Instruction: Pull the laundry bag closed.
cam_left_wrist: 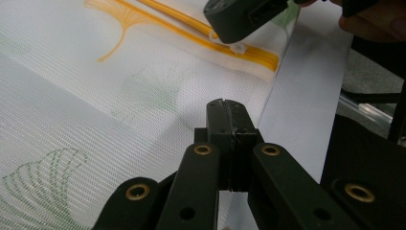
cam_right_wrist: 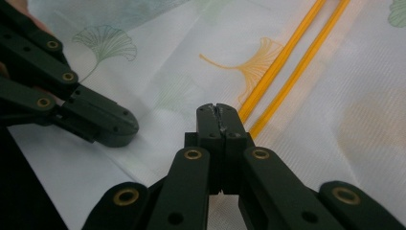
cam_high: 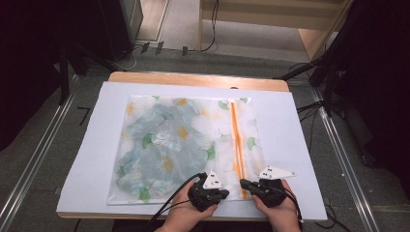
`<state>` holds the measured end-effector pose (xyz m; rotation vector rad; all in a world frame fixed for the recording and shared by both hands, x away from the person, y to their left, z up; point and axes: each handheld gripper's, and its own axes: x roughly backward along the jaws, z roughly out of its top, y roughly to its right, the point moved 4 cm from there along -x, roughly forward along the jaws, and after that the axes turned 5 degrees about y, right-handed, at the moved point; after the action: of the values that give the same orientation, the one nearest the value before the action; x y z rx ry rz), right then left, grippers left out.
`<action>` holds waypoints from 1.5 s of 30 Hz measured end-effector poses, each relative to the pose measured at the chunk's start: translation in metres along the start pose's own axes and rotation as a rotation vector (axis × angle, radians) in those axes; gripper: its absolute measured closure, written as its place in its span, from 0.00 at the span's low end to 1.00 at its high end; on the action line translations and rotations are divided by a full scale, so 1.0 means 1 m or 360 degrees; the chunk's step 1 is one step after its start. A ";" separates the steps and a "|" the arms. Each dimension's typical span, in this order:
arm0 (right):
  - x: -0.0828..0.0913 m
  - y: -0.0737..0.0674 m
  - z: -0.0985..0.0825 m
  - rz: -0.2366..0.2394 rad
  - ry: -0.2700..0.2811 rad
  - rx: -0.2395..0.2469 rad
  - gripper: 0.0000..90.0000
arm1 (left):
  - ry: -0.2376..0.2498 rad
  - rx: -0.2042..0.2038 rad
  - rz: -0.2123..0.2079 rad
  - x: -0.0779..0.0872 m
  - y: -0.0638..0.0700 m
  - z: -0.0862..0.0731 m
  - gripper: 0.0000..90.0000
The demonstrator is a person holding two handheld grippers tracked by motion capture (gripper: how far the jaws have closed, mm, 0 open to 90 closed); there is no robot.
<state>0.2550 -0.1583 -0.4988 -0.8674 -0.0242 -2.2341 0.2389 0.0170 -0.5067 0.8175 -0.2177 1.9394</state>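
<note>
A white mesh bag (cam_high: 188,145) printed with ginkgo leaves lies flat on a white sheet (cam_high: 87,159); a bluish garment (cam_high: 154,145) shows through it. Its orange zipper (cam_high: 236,140) runs from the far edge to the near one. My left gripper (cam_high: 225,195) sits at the bag's near edge, jaws shut and empty (cam_left_wrist: 229,103), pointing right. My right gripper (cam_high: 243,183) points left at the zipper's near end, jaws shut (cam_right_wrist: 219,108), nothing seen between them. In the left gripper view its tip (cam_left_wrist: 215,26) rests over the white zipper pull (cam_left_wrist: 238,48).
The sheet covers a wooden table (cam_high: 193,79). Metal floor rails (cam_high: 34,154) run along both sides. Cables (cam_high: 208,43) and dark stands (cam_high: 329,72) lie beyond the far edge. The other gripper (cam_right_wrist: 127,129) sits close at the left of the right gripper view.
</note>
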 end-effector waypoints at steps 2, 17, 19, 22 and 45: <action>-0.003 0.001 0.002 -0.0013 -0.0009 0.0003 1.00 | 0.0004 0.0017 -0.0020 0.000 -0.001 0.000 1.00; -0.004 -0.001 -0.002 0.0037 -0.0032 -0.0050 1.00 | 0.0022 0.0016 -0.0098 -0.017 0.017 0.009 1.00; -0.003 0.000 -0.003 0.0038 -0.0038 -0.0059 1.00 | 0.0025 0.0020 -0.0086 -0.018 0.017 0.010 1.00; -0.003 -0.001 -0.003 0.0037 -0.0039 -0.0056 1.00 | 0.0016 -0.0007 -0.0071 -0.018 0.016 0.009 1.00; -0.021 0.015 0.013 -0.0006 -0.0040 -0.0057 1.00 | -0.0008 -0.0032 -0.0079 -0.019 0.017 0.010 1.00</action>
<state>0.2826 -0.1527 -0.5040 -0.9156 0.0022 -2.2332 0.2347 -0.0101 -0.5082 0.8075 -0.2176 1.8863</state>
